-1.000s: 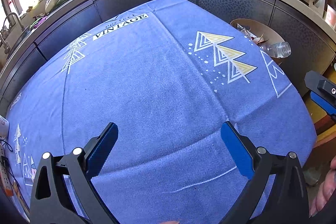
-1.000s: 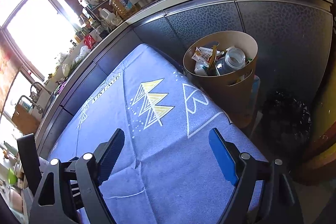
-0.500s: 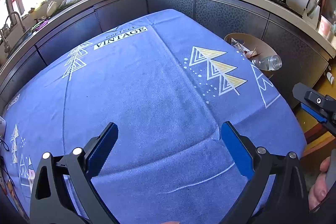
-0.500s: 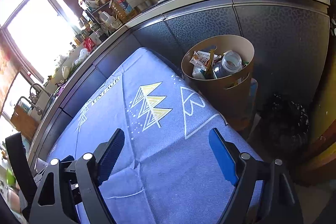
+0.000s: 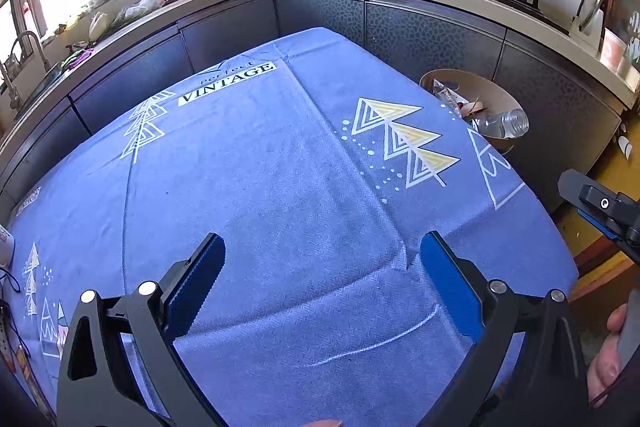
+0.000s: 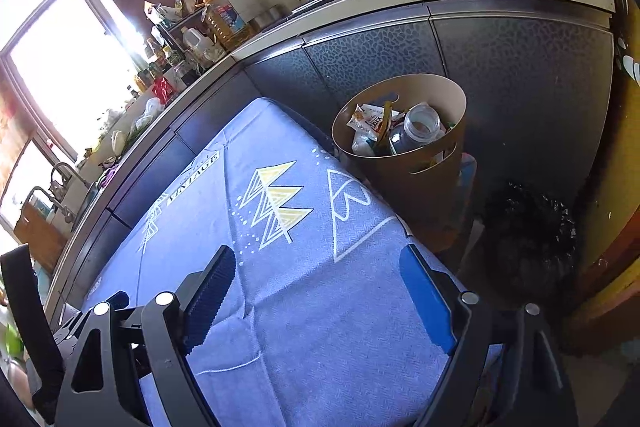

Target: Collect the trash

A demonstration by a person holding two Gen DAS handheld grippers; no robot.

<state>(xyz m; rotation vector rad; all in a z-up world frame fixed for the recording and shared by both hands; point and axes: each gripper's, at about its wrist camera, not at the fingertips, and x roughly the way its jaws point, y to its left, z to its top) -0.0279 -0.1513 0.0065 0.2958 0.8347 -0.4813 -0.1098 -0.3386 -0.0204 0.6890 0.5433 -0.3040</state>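
Hovering over the table (image 5: 280, 187), both grippers empty

Our left gripper (image 5: 320, 279) and right gripper (image 6: 316, 291) are spread wide, holding nothing. Trash sits in the bin (image 6: 452, 99) off the far corner; the bottle (image 6: 420, 125) pokes up and could tip out if bumped. We can't see what's under the wrappers.

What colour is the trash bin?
Tan, cardboard-brown trash bin, clearest in the right wrist view.
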